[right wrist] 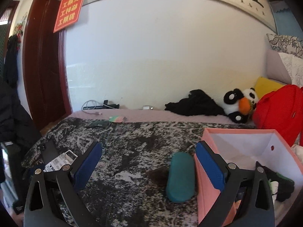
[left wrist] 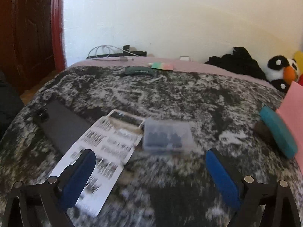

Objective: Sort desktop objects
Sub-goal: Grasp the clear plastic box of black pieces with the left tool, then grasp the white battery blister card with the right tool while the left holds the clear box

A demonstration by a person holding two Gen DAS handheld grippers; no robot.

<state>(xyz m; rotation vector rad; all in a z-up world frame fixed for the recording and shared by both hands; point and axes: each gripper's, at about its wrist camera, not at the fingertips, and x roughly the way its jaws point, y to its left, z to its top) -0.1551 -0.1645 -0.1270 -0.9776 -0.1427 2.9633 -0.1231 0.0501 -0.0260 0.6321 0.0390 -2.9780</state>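
Both grippers — left gripper (left wrist: 149,172) and right gripper (right wrist: 148,162) — hang with fingers wide apart and empty, the teal case (right wrist: 180,177) just left of the pink box (right wrist: 236,132), likely its destination — clear plastic box (left wrist: 167,137) farther left.

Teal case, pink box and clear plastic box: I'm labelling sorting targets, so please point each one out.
teal case (right wrist: 180,177), right wrist view, middle of its lid.
pink box (right wrist: 208,194), right wrist view, its near outer wall.
clear plastic box (left wrist: 167,135), left wrist view, centre of its top.
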